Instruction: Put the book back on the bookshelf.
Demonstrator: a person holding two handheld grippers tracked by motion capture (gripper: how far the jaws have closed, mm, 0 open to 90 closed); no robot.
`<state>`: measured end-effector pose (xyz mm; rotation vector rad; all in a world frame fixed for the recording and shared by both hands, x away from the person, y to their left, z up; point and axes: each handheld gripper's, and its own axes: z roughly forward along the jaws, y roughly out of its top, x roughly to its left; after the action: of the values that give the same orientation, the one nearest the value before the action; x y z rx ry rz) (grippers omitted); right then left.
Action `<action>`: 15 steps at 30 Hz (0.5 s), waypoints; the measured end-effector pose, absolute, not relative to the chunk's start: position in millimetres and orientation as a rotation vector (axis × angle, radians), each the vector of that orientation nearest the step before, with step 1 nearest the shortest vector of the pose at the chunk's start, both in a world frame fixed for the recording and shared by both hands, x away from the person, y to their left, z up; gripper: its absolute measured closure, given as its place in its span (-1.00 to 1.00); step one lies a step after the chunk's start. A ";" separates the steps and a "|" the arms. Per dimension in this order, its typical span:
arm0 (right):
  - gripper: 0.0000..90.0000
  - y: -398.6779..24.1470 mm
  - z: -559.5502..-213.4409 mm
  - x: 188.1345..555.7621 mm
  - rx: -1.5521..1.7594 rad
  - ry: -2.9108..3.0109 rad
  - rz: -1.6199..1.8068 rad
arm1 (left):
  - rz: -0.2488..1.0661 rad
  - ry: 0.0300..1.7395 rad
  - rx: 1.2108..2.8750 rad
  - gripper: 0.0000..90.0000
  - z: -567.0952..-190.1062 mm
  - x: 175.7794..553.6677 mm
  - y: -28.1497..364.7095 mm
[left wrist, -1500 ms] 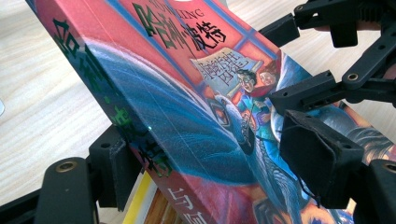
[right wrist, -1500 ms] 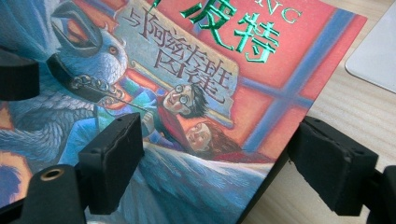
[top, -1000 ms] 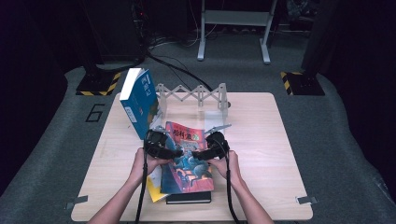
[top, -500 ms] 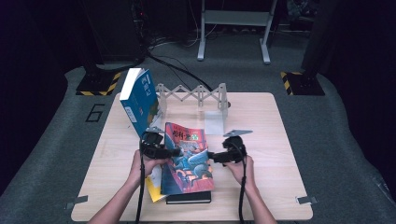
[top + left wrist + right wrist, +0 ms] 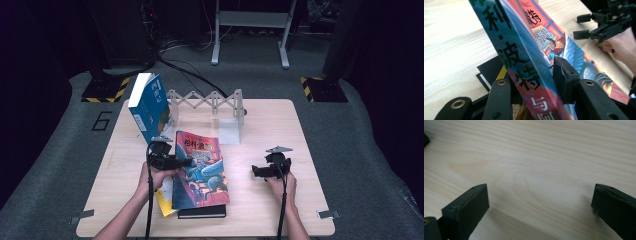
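Note:
A colourful paperback (image 5: 202,170) with a red and blue cover lies tilted over a black book (image 5: 202,211) and a yellow book (image 5: 165,199). My left gripper (image 5: 190,161) is shut on its spine edge, and its jaws have just been closing. In the left gripper view, the left gripper (image 5: 534,77) has its pads on both sides of the paperback (image 5: 524,57). My right gripper (image 5: 256,171) hovers to the right of the books, apart from them. Its jaws have just been opening and have nothing between them. The right gripper (image 5: 540,192) is over bare wood, and the left gripper view catches the right gripper (image 5: 582,26) too.
A blue book (image 5: 150,107) stands leaning at the left end of a white folding rack (image 5: 210,102) at the back of the wooden table (image 5: 265,130). Dark floor, cables and stands surround the table.
My right gripper has let go of the paperback's right edge, opened wide and moved right and lower over the table. My left gripper has stayed on the spine.

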<state>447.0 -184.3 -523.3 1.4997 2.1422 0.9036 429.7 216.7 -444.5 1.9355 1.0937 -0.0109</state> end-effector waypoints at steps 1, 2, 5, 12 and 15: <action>-0.98 -185.3 -523.4 446.8 1.514 2.133 0.910 | -0.009 1.089 1.933 0.40 -444.8 430.2 217.9; -0.98 -187.0 -524.5 447.2 1.501 2.121 0.914 | -0.023 1.099 1.919 0.41 -445.0 429.9 217.9; -0.97 -189.4 -526.7 446.8 1.490 2.097 0.921 | -0.029 1.095 1.905 0.44 -444.1 429.6 220.2; -0.97 -191.6 -527.5 446.7 1.487 2.082 0.940 | -0.081 1.093 1.814 0.56 -436.4 430.3 227.7; -0.95 -194.4 -527.8 446.9 1.476 2.082 0.959 | -0.079 1.082 1.782 0.61 -429.8 428.9 230.0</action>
<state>446.9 -194.4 -527.8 1.4761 2.0816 0.9591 428.9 230.0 -429.8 1.7820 1.0818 -0.0786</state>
